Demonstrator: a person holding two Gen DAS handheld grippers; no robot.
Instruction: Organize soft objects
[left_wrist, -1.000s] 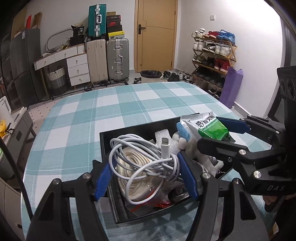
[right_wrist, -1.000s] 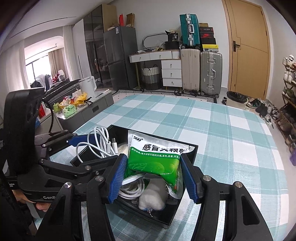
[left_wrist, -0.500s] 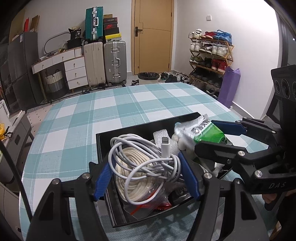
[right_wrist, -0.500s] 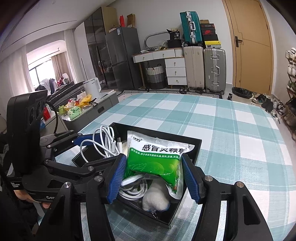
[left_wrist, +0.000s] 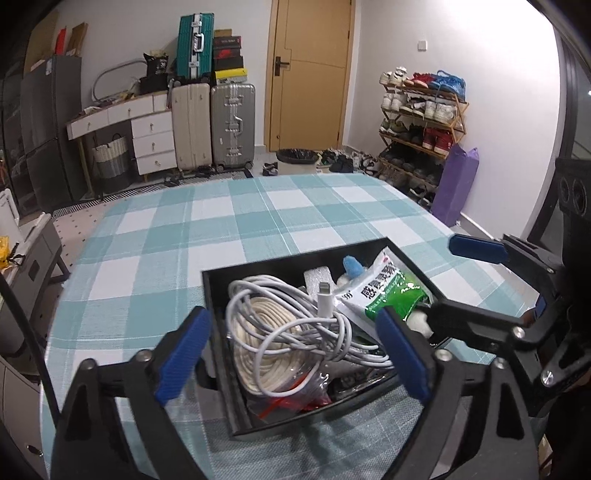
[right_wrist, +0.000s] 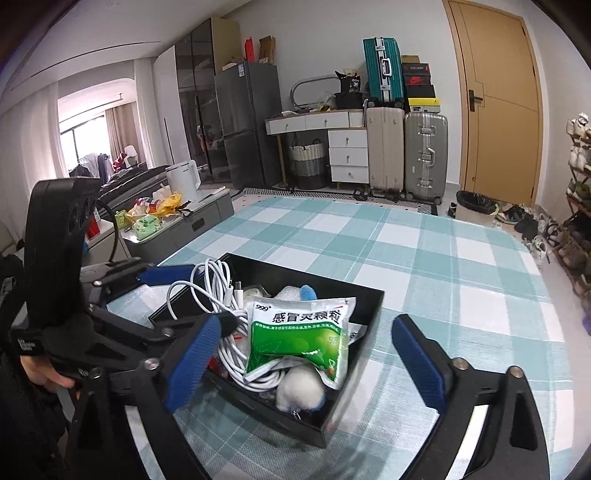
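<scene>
A black tray (left_wrist: 295, 254) (right_wrist: 373, 314) sits on the checked table, filled with soft items. My left gripper (left_wrist: 291, 321) hangs over its near end with jaws opening. A white cable bundle (left_wrist: 295, 332) and a cream rope coil (left_wrist: 255, 332) lie between the pads, untouched. My right gripper (right_wrist: 306, 325) is opening too. The green medicine sachet (right_wrist: 299, 339) (left_wrist: 391, 291) rests in the tray between its wide pads, free of both. Under the sachet lies a white plush piece (right_wrist: 299, 387). Each gripper shows at the edge of the other's view.
The teal checked tablecloth (left_wrist: 221, 229) (right_wrist: 443, 258) stretches beyond the tray. A low grey cabinet (right_wrist: 177, 229) with bags stands left of the table. Suitcases (left_wrist: 210, 122), a door and a shoe rack (left_wrist: 421, 122) line the far walls.
Both grippers' jaws have spread wide. The left let go of the cable bundle and the right let go of the green sachet, which now lies lower in the tray.
</scene>
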